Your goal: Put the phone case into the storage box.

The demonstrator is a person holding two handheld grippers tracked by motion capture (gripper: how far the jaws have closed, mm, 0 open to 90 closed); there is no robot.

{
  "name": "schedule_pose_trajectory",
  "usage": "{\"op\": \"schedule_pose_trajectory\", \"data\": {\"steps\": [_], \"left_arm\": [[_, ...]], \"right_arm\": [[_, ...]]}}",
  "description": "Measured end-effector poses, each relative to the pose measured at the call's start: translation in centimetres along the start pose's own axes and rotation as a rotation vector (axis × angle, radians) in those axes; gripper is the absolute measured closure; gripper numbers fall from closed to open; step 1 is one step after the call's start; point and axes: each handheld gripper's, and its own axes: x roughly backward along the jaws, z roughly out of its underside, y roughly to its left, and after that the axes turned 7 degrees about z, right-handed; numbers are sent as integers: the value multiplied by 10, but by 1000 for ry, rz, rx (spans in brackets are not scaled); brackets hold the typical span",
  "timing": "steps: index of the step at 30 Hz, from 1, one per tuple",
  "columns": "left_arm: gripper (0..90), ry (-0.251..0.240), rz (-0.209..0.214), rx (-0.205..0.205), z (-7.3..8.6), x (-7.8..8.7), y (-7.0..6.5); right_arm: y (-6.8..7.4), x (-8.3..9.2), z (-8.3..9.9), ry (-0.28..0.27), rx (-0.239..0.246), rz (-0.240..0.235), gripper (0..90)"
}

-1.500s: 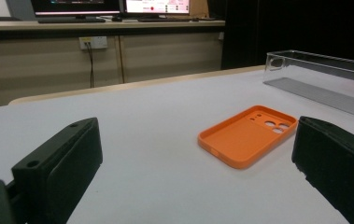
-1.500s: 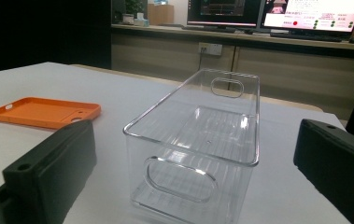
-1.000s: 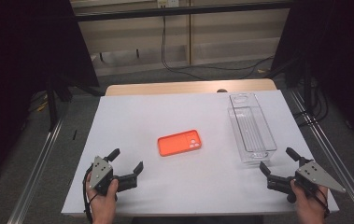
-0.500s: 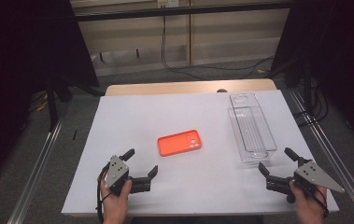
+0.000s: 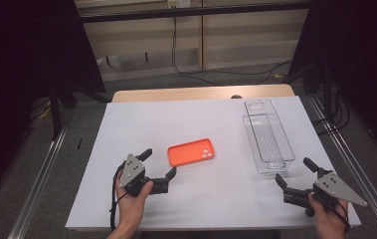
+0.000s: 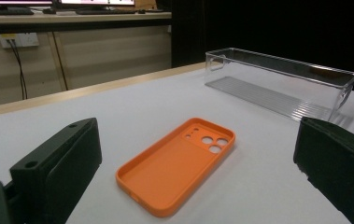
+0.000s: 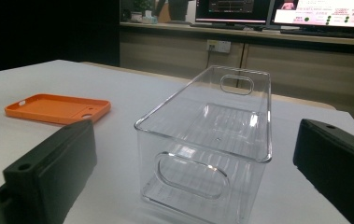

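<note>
Phone case [image 5: 191, 152], orange and lying with its hollow side up, sits near the middle of the white worktop [image 5: 211, 119], its camera cutouts toward the right end in the high view. The left tool [image 5: 159, 163] is released, its jaws spread wide and holding nothing; it points at the case from just beside its near-left corner without touching it. In the left gripper view the case [image 6: 178, 164] lies flat between the two black jaws, a little ahead of them. A clear plastic bin [image 5: 267, 136], long and narrow with cut-out handles at its ends, stands to the right of the case, well apart from it. The right tool [image 5: 295, 176] is also released and empty, held near the bin's close end. In the right gripper view the bin [image 7: 210, 140] stands ahead between the spread jaws.
</note>
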Motion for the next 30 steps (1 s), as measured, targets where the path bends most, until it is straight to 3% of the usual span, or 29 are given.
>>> {"op": "schedule_pose_trajectory", "data": {"steps": [8, 15, 18, 21, 25, 27, 30], "left_arm": [[11, -35, 34, -34, -11, -16, -3], [9, -21, 39, -50, -15, -34, -2], [13, -14, 28, -36, -15, -43, 2], [16, -21, 7, -55, -15, -51, 6], [26, -27, -15, -14, -17, -58, 12], [47, -30, -32, -40, -19, -61, 13], [60, -43, -36, -23, -20, -63, 16]], "right_arm": [[0, 1, 0, 0, 3, -4, 0], [0, 0, 0, 6, 5, -7, 0], [0, 0, 0, 10, 10, -4, 0], [0, 0, 0, 8, 5, -6, 0], [0, 1, 0, 9, 6, -6, 0], [0, 0, 0, 6, 6, -4, 0], [0, 1, 0, 7, 8, -4, 0]]}}
